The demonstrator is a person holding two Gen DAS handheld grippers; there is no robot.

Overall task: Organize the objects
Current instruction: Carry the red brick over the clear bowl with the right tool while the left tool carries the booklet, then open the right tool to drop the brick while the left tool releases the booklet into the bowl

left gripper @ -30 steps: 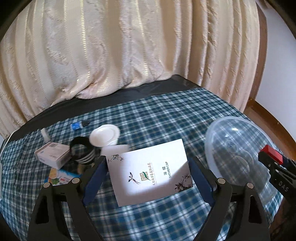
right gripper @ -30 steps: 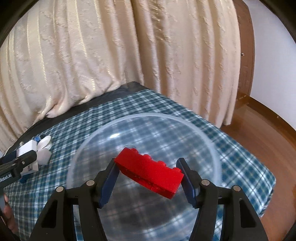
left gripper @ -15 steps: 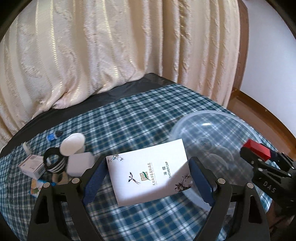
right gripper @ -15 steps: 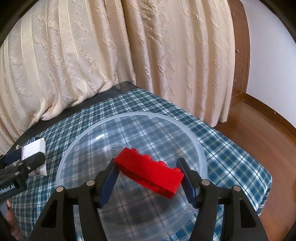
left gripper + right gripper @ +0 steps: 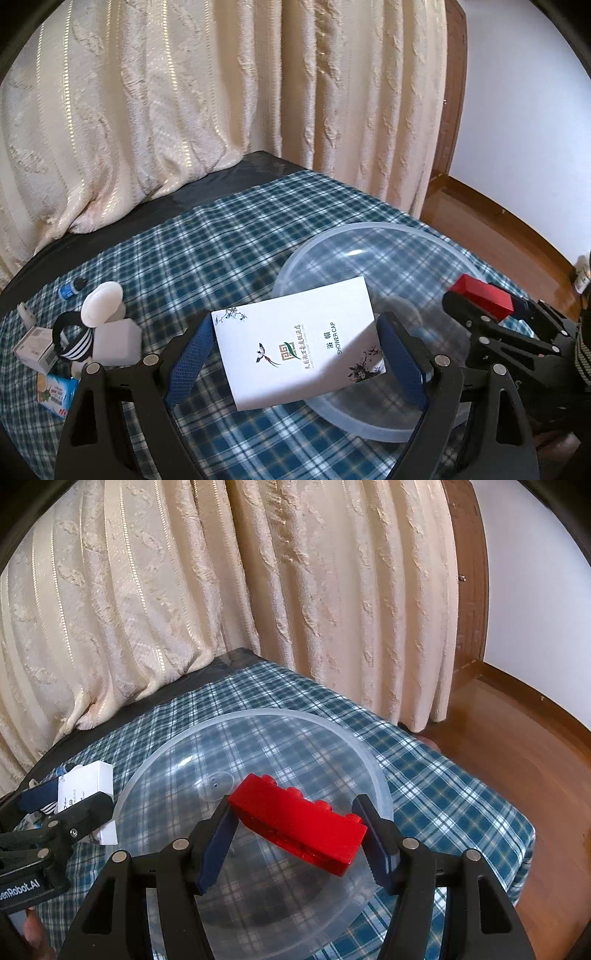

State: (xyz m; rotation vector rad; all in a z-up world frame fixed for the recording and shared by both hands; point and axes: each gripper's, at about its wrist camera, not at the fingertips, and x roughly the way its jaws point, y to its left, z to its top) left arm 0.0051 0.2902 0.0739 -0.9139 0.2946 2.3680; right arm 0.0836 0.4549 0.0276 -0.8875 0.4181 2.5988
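A lived-in room, a home or hotel bedroom: cream curtains hang to a wooden floor, and a checked tablecloth carries small toiletries.

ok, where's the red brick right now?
The red brick sits center-bottom in the right wrist view, clamped between the right gripper fingers above the clear bowl; in the left wrist view it shows at the right edge.

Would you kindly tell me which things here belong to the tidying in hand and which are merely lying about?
In hand:
- shower cap packet in left tool
- red brick in right tool
- clear bowl

Lying about:
- white box
- striped band
- blue-capped bottle
- curtain
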